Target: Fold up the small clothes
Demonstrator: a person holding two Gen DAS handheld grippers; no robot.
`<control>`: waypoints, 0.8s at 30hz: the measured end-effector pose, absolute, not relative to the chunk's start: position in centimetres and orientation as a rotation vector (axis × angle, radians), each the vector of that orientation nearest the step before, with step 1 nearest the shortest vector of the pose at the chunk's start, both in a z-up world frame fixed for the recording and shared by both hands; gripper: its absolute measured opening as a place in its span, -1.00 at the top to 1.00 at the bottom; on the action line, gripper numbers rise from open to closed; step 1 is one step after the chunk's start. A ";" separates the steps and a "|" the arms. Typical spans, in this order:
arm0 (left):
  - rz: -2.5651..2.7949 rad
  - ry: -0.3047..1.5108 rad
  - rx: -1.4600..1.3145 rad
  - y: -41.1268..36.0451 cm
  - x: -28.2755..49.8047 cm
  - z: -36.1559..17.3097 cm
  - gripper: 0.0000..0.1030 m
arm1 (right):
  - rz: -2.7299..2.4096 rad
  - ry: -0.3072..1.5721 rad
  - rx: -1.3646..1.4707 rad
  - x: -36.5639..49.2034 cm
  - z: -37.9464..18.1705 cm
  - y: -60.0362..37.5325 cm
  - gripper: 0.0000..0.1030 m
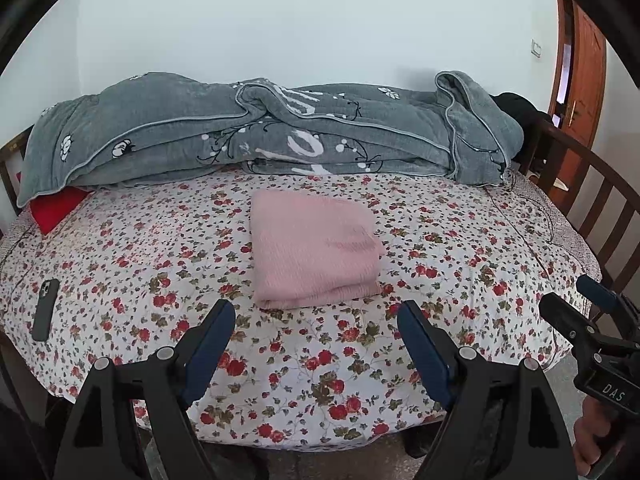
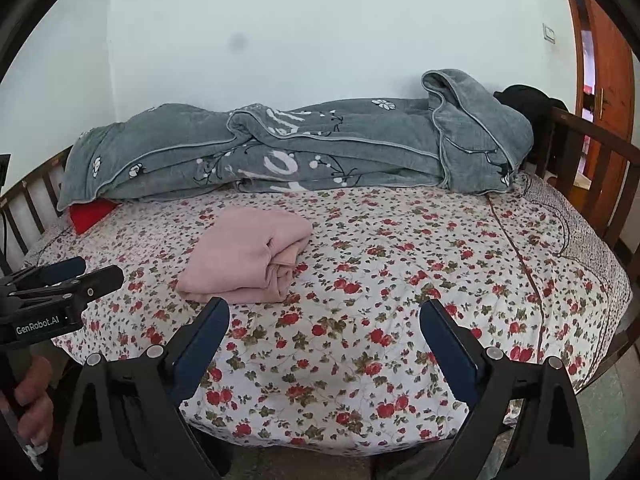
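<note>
A folded pink cloth (image 1: 316, 250) lies near the middle of the bed (image 1: 460, 240), on the floral sheet, apart from both tools. The left tool (image 1: 316, 332) hangs released above the bed's near edge, its 2 fingers spread wide and holding nothing. The right tool (image 2: 325, 330) is likewise released and empty. A grey blanket (image 1: 260, 132) is heaped along the wall, and a phone (image 1: 45, 309) lies at the left.
</note>
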State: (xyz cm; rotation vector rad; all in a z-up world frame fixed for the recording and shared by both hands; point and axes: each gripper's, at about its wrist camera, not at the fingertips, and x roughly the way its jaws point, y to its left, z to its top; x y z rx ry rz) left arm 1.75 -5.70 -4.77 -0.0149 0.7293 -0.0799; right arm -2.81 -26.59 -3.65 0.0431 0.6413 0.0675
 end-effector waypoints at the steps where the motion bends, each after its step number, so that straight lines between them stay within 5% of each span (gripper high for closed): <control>1: -0.076 0.728 -0.017 -5.8 1.7 -4.8 -0.60 | 0.067 0.640 0.043 -2.8 -3.6 -26.6 -0.84; 24: -0.047 0.702 -0.025 -5.2 1.3 -4.0 -0.61 | 0.062 0.628 0.054 -3.0 -3.2 -26.7 -0.84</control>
